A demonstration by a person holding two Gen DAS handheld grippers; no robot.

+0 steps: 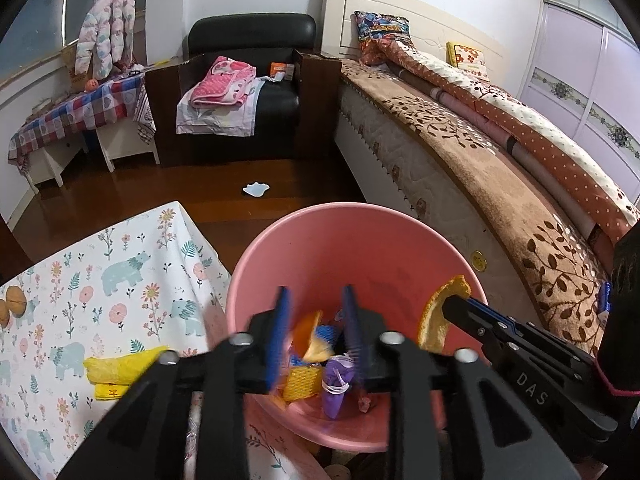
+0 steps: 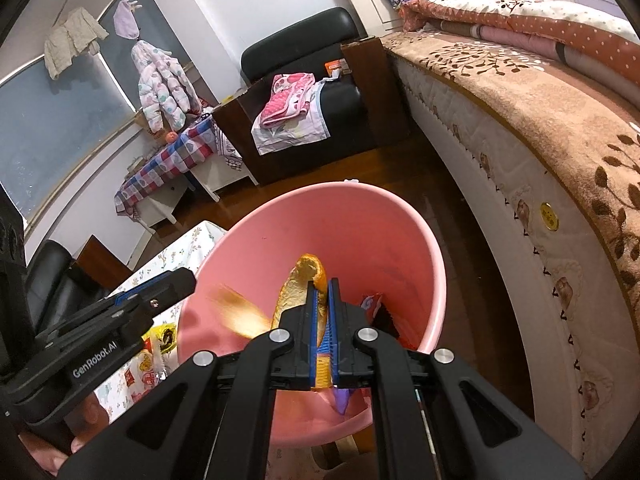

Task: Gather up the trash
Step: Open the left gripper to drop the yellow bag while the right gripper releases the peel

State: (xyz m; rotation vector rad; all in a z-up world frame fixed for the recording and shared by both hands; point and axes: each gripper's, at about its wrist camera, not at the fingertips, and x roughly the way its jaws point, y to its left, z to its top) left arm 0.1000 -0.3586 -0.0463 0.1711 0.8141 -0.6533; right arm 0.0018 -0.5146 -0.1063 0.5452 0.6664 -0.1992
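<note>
A pink bin (image 1: pixel 320 236) stands beside the table and holds orange peel, yellow netting and a purple wrapper (image 1: pixel 336 384). My left gripper (image 1: pixel 316 320) is open over the bin, with a blurred piece of orange peel (image 1: pixel 310 334) below its fingers, apart from them. My right gripper (image 2: pixel 323 300) is shut on a strip of orange peel (image 2: pixel 300 284) and holds it over the bin (image 2: pixel 328 216). That peel also shows in the left wrist view (image 1: pixel 440 312). A blurred brown scrap (image 2: pixel 236 312) is in the air inside the bin.
The table with a floral bear cloth (image 1: pixel 120 280) carries yellow wrappers (image 1: pixel 120 368) and a walnut (image 1: pixel 14 300). A white scrap (image 1: pixel 256 189) lies on the wooden floor. A bed (image 1: pixel 480 160) is on the right, a black armchair (image 1: pixel 248 32) behind.
</note>
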